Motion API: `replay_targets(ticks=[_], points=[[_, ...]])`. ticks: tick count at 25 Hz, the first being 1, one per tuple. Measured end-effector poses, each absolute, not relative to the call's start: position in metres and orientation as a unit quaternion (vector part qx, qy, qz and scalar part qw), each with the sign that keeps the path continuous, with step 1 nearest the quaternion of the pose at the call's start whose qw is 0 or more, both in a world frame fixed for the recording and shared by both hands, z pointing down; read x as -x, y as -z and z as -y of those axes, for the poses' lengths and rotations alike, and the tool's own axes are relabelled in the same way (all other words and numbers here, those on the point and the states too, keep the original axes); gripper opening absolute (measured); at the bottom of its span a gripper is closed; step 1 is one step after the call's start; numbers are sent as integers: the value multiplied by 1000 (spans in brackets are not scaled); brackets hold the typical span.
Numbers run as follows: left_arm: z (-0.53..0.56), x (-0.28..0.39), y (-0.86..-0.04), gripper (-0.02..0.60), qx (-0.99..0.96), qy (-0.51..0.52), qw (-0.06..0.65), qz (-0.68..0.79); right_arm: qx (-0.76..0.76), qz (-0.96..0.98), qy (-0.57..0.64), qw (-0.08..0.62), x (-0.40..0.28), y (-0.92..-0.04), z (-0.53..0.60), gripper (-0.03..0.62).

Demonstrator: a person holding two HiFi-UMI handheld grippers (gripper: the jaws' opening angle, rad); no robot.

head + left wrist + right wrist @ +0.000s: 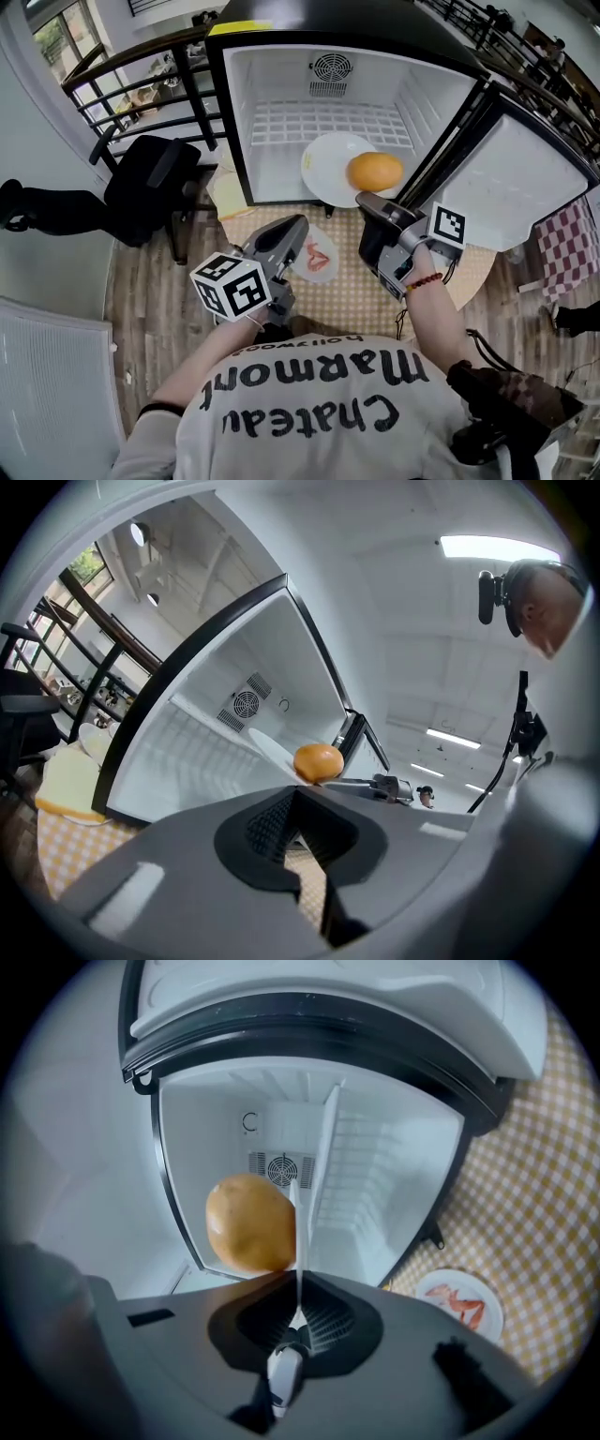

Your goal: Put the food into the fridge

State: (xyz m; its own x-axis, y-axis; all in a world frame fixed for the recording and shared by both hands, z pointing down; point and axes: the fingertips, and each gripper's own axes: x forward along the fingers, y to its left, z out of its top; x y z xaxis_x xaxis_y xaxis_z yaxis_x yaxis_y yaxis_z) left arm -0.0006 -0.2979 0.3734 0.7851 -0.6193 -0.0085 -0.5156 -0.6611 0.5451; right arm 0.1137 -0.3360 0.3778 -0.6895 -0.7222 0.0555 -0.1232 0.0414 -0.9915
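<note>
My right gripper (pixel 367 201) is shut on the rim of a white plate (pixel 330 164) that carries an orange-brown bun (pixel 375 172). The plate hangs at the mouth of the open fridge (pixel 281 103), above its white floor. In the right gripper view the plate (pixel 314 1194) shows edge-on between the jaws (pixel 298 1283), with the bun (pixel 250 1223) on its left face. My left gripper (pixel 298 225) sits lower, over the table, shut and holding nothing. From the left gripper view (pixel 305 803) the bun (pixel 319 761) shows ahead in front of the fridge.
A second plate with red food (pixel 314 258) lies on the checkered table (pixel 356 291) between the grippers. The fridge door (pixel 525 178) stands open at right. A pale yellow item (pixel 228 195) lies left of the fridge. A black chair (pixel 150 183) stands at left.
</note>
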Motion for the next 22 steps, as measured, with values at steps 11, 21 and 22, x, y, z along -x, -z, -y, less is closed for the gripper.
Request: replay_targets(ticks=[11,21,22], points=[[332,2,-362,2,-937,53,253,233,358,-639,621,278,-104,-380,374,23],[347,8,-375,2,-943,38,273,186,386,-622,621,282,-92,-381,402,25],[348,9,-376,2,-943,37,274,184,388,-620,621,282,-91,-381,405,25]])
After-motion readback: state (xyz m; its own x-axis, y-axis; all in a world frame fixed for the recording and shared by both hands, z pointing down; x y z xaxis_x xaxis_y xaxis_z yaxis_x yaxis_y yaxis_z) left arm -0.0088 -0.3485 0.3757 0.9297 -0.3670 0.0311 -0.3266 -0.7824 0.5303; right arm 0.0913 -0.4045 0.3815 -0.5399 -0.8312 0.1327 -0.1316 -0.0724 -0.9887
